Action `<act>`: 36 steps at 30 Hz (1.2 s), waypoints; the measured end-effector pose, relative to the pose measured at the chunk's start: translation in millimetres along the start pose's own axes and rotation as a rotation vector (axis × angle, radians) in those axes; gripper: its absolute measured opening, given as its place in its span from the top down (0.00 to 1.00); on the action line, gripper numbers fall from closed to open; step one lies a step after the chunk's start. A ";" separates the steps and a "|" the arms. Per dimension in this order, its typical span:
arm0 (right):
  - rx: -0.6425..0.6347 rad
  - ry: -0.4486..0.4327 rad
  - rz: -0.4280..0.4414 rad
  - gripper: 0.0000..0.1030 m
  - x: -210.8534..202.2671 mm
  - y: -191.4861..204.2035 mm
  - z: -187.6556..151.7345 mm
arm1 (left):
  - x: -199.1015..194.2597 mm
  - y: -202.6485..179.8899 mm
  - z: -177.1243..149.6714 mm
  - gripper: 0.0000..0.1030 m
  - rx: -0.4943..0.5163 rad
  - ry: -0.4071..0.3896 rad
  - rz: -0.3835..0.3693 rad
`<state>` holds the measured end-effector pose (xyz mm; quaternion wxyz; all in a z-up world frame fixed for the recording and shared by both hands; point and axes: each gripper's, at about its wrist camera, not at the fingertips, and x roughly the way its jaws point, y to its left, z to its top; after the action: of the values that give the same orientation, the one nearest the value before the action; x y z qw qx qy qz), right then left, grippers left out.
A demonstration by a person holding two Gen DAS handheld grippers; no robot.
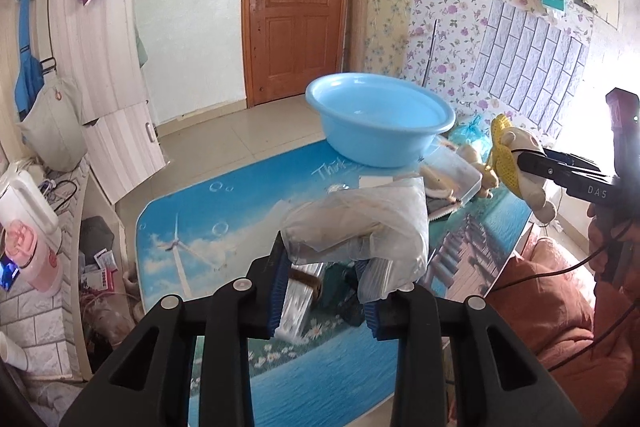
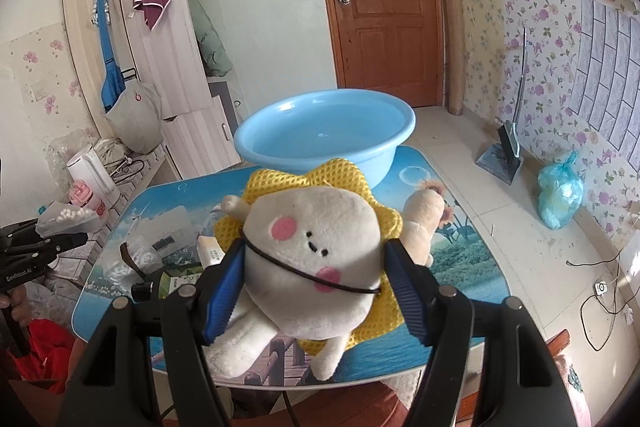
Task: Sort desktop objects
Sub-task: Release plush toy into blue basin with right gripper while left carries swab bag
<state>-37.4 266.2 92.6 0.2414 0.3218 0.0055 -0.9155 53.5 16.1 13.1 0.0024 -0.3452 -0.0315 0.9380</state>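
Observation:
My left gripper [image 1: 326,287] is shut on a clear plastic bag [image 1: 360,223] with small white things inside, held above the table; the bag also shows in the right wrist view [image 2: 68,221]. My right gripper [image 2: 316,287] is shut on a white plush toy [image 2: 312,247] with pink cheeks and a yellow mesh collar, held above the table; the toy also shows in the left wrist view [image 1: 520,163]. A light blue basin [image 1: 378,121] stands at the far end of the table [image 1: 224,227], also seen in the right wrist view [image 2: 324,135].
A clear plastic box [image 1: 452,179] and a second beige plush [image 2: 424,223] lie near the basin. Packets and a clear bag [image 2: 144,259] lie on the table's left part. A kettle [image 2: 90,171] and pink cup stand on a side shelf. A blue bag [image 2: 560,195] sits on the floor.

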 end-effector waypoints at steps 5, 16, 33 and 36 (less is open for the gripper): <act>-0.014 -0.041 0.017 0.34 -1.3 3.8 14.8 | 9.7 -7.4 19.7 0.71 0.019 -0.016 -0.032; -0.015 -0.137 0.041 0.34 5.7 -2.4 54.9 | 54.1 -34.5 70.0 0.71 0.060 -0.017 -0.123; 0.015 -0.134 0.035 0.34 72.1 -34.6 98.6 | 173.4 -76.6 128.8 0.69 0.166 0.052 -0.179; 0.018 -0.126 0.030 0.34 85.6 -38.8 102.5 | 188.9 -78.7 126.4 0.68 0.178 0.082 -0.195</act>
<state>-172.7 246.0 117.6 0.2522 0.2659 -0.0228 -0.9301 -173.7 92.4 -8.5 0.1255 -0.3768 0.0186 0.9176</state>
